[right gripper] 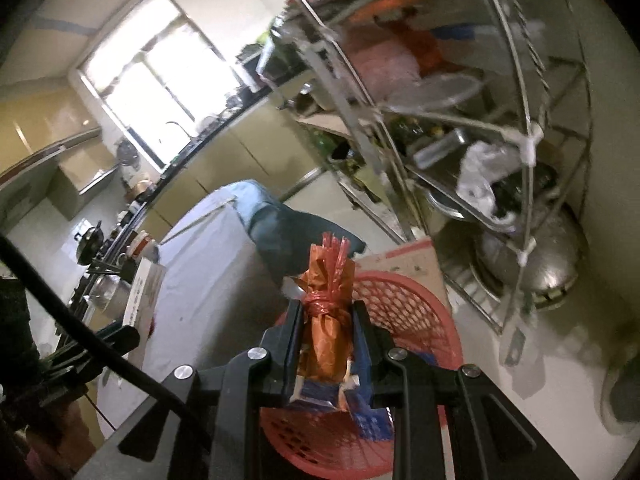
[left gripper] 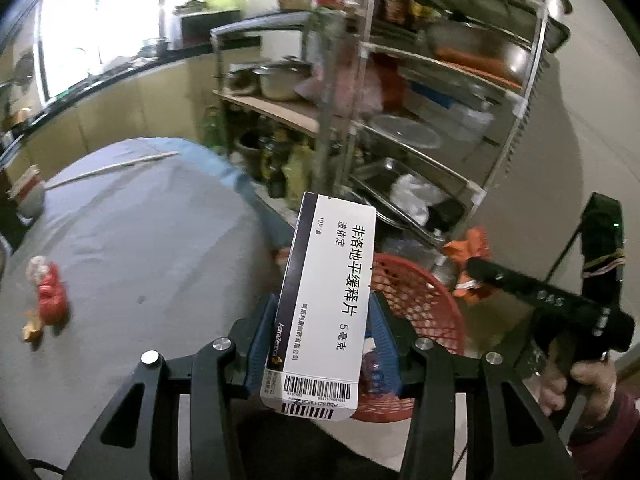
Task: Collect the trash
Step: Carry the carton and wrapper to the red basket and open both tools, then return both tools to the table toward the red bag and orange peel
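Left tongs (left gripper: pixel 322 322) pinching white medicine box (left gripper: pixel 326 300) between blue pads, box upright, tilted slightly, barcode end toward camera, far end sticking up past fingertips. Box held above red mesh basket (left gripper: pixel 424 304), just off edge of grey-clothed tabletop (left gripper: pixel 140 248). Right tongs (right gripper: pixel 326 320) pressed onto orange wrapper (right gripper: pixel 328 312), a rolled bundle tied with red plastic strip, frayed red end poking up above fingertips; blue-and-white packet scrap showing under it near the pad bases. Same bundle and right tongs visible in left wrist view at right, orange wrapper (left gripper: pixel 468 268) above far rim of basket, hand (left gripper: pixel 576 380) gripping handle. Red mesh basket (right gripper: pixel 404 320) directly beneath right tongs in right wrist view, on pale floor, cardboard sheet (right gripper: pixel 412 256) behind it. Some blue-and-red packaging already inside basket, details unclear. Left on tabletop: red crumpled wrapper (left gripper: pixel 50 296) with small brown scrap (left gripper: pixel 32 330) just beside it, near left edge; pair of chopsticks (left gripper: pixel 116 168) further back; small bowl (left gripper: pixel 28 196) at far left edge. Blue cloth (left gripper: pixel 224 164) draped over tabletop's far corner. Metal rack (left gripper: pixel 432 120) behind basket, stacked with pots, trays, lids, bottles, white plastic bag. Kitchen counter and bright window in background. Right wrist view motion-blurred on rack.
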Motion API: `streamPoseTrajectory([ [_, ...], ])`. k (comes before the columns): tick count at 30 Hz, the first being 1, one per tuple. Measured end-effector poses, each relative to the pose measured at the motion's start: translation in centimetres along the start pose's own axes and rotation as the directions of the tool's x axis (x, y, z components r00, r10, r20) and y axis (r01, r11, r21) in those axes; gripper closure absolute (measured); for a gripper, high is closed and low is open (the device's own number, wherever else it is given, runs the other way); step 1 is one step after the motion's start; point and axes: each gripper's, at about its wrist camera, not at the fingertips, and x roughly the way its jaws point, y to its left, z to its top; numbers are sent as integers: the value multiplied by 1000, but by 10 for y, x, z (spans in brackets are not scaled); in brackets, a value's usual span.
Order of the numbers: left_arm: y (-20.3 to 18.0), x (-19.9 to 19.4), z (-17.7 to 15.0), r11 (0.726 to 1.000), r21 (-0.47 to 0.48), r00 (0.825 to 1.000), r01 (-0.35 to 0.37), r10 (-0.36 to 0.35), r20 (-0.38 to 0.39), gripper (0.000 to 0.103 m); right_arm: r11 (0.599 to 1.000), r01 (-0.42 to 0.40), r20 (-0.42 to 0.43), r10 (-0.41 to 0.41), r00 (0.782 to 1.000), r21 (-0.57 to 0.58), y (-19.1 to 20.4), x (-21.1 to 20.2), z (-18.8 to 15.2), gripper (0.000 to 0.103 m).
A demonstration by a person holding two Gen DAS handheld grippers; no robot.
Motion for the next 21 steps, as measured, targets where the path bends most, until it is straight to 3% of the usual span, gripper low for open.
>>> streamPoseTrajectory([
  [7, -25, 33, -6, 995, 21, 992, 99, -97, -80, 53, 998, 23, -84, -18, 996, 55, -17, 20, -19, 75],
  [12, -34, 50, -11, 990, 53, 985, 127, -120, -121, 51, 992, 12, -118, 3, 993, 127, -25, 30, -20, 74],
  [16, -19, 33, -19, 995, 90, 995, 51, -42, -92, 47, 993, -28, -37, 32, 999, 114, -17, 12, -12, 73],
  [21, 28, -1, -34, 998, 19, 996, -59, 60, -60, 42, 997, -57, -19, 59, 998, 53, 12, 9, -7, 73],
])
